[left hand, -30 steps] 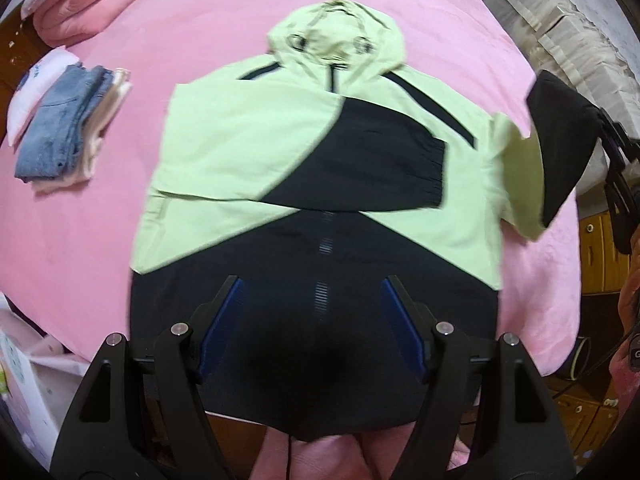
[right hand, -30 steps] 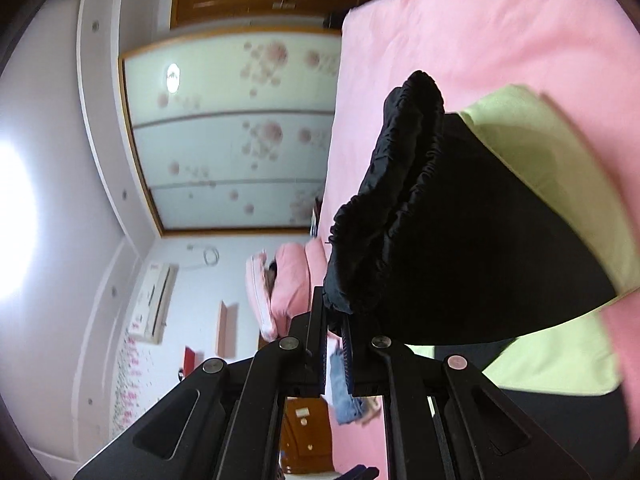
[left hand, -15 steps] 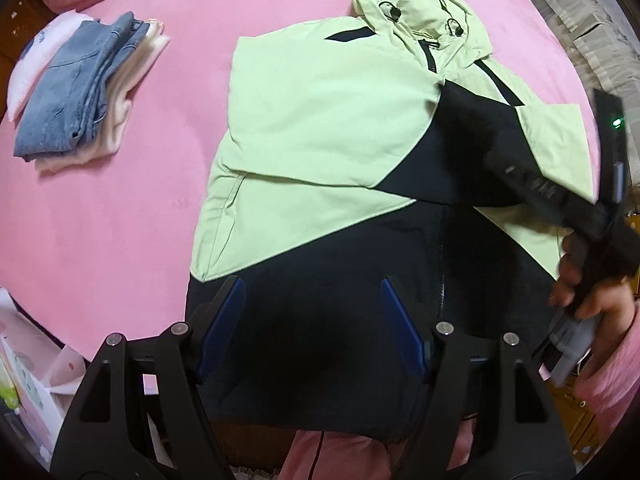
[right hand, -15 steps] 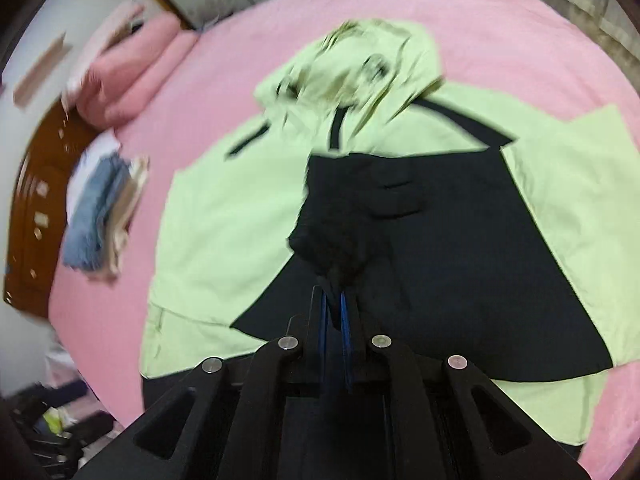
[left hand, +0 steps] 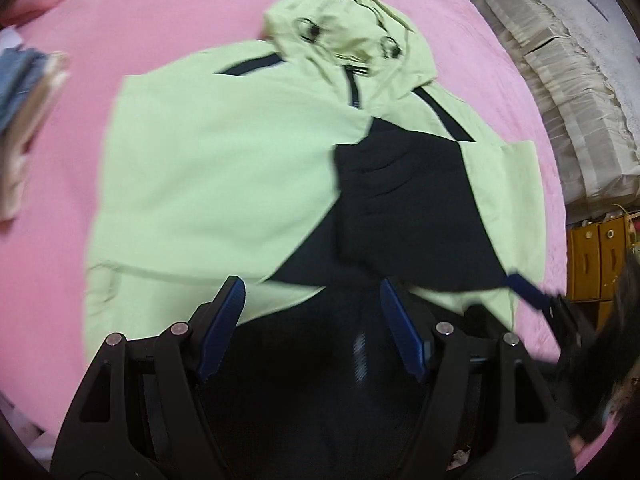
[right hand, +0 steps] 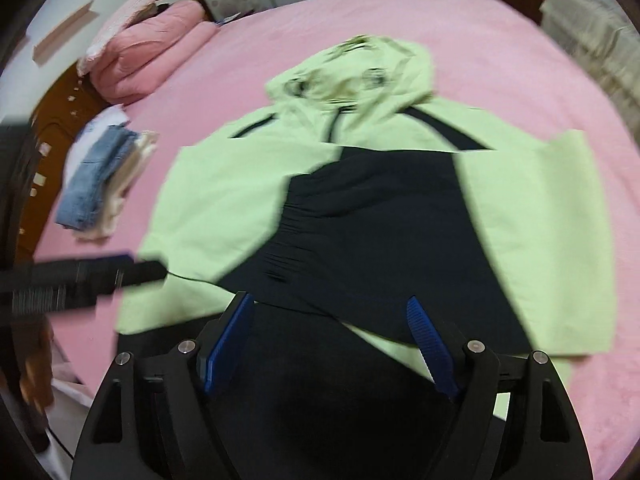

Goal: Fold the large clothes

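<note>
A light green and black hooded jacket [left hand: 224,184] lies flat on the pink bed [left hand: 120,32], hood at the far end; it also shows in the right wrist view [right hand: 520,216]. Both black-cuffed sleeves are folded across its chest [right hand: 380,232]. My left gripper [left hand: 312,300] is open and empty above the jacket's black hem. My right gripper [right hand: 332,320] is open and empty above the hem too. The right gripper shows blurred at the right edge of the left wrist view [left hand: 532,292]; the left gripper shows at the left of the right wrist view [right hand: 120,268].
A stack of folded clothes with jeans on top [right hand: 100,176] lies on the bed's left side. A pink rolled quilt [right hand: 148,52] lies at the far left. Stacked pale bedding [left hand: 568,112] and yellow drawers [left hand: 596,256] stand to the right.
My right gripper carried the black-cuffed right sleeve over the jacket's chest, let it go and opened. It has drawn back toward the hem. My left gripper stayed open.
</note>
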Action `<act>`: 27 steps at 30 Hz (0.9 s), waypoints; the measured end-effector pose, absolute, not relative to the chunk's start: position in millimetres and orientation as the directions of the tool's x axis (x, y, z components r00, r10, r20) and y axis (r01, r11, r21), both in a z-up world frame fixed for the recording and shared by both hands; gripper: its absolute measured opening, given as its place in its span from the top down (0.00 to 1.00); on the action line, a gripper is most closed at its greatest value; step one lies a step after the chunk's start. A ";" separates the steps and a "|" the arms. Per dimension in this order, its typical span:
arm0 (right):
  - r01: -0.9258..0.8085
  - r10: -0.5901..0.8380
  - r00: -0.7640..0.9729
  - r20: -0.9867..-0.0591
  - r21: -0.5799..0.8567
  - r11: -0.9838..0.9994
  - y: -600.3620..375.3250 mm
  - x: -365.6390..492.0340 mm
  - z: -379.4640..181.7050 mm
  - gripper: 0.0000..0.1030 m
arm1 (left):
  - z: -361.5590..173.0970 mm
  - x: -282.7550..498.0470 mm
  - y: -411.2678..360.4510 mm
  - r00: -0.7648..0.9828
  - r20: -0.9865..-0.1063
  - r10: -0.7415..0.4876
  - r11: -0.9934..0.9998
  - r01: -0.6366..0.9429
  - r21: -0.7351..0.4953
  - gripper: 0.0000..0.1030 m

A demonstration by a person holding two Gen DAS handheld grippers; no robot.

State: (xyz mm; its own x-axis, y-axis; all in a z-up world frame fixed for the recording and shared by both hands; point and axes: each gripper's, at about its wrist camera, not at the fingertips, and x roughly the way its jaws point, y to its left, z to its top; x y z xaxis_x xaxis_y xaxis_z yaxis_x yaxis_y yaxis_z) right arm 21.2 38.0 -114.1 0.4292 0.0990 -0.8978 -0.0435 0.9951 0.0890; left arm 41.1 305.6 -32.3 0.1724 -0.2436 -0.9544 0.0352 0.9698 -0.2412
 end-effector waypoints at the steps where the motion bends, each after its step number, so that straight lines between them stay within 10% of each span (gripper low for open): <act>1: -0.026 0.072 0.430 -0.900 0.067 0.997 29.7 15.8 -113.2 0.22 | -42.9 48.8 295.7 0.162 -0.958 -0.238 0.971 0.031 -0.237 0.34; 13: 0.240 -0.083 0.344 -0.935 0.002 0.971 -133.9 -37.6 -136.9 0.22 | -132.4 98.3 203.2 0.003 -1.000 0.005 0.998 0.069 0.005 0.34; 17: 0.278 -0.114 0.299 -0.948 -0.028 0.960 -186.1 -47.3 -152.7 0.22 | -134.6 94.6 166.7 0.001 -0.998 0.064 0.981 0.185 0.063 0.66; 27: 0.234 -0.150 0.322 -0.935 -0.075 0.969 -258.0 -43.4 -179.8 0.22 | -30.1 123.2 138.6 0.285 -0.956 0.074 0.974 0.184 0.130 0.77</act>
